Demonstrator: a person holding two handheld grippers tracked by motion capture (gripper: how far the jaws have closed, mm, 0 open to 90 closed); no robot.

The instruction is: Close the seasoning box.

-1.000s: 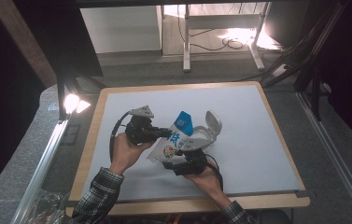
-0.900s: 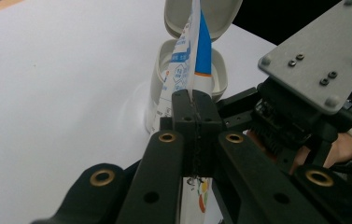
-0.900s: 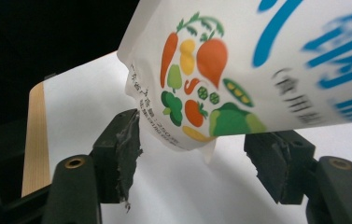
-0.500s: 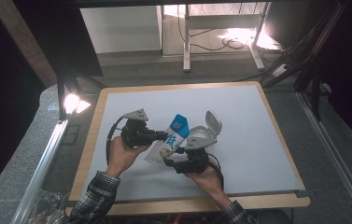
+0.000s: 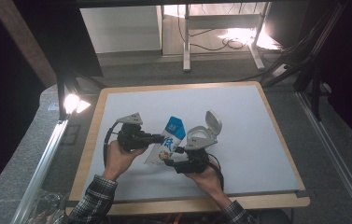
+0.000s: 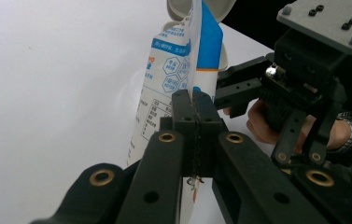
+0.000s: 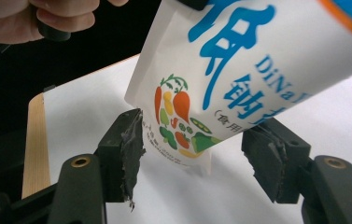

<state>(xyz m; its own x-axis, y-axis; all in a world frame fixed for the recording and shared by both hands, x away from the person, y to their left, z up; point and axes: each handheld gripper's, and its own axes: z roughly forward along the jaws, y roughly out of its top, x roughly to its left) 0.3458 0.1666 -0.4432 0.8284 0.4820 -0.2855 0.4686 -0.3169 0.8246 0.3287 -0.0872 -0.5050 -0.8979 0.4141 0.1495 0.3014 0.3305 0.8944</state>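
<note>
A white and blue pouch (image 5: 168,140) is held above the white surface (image 5: 257,140), near its front middle, between the two grippers. The pouch is tilted, with its blue top end pointing away from the person and its lower end toward the front edge.

The front of the pouch (image 7: 239,79) is printed with large blue characters, the letters "DiNa" and a cluster of coloured vegetables near the lower corner. In the left gripper view, the other face of the pouch (image 6: 173,84) is seen to carry blue hexagon icons and a table of small print on white, with a solid blue panel toward the top.

The left gripper (image 6: 195,135) is closed on a thin edge seam of the pouch; its two jaws are pressed together with the flat seam between them. In the high view the left gripper (image 5: 157,138) is seen at the pouch's left edge.

The right gripper (image 7: 201,154) is spread open, with one jaw on each side of the lower corner of the pouch; contact with the pads cannot be confirmed.

A white container with a hinged lid raised (image 5: 206,130) stands on the surface just right of the pouch.
</note>
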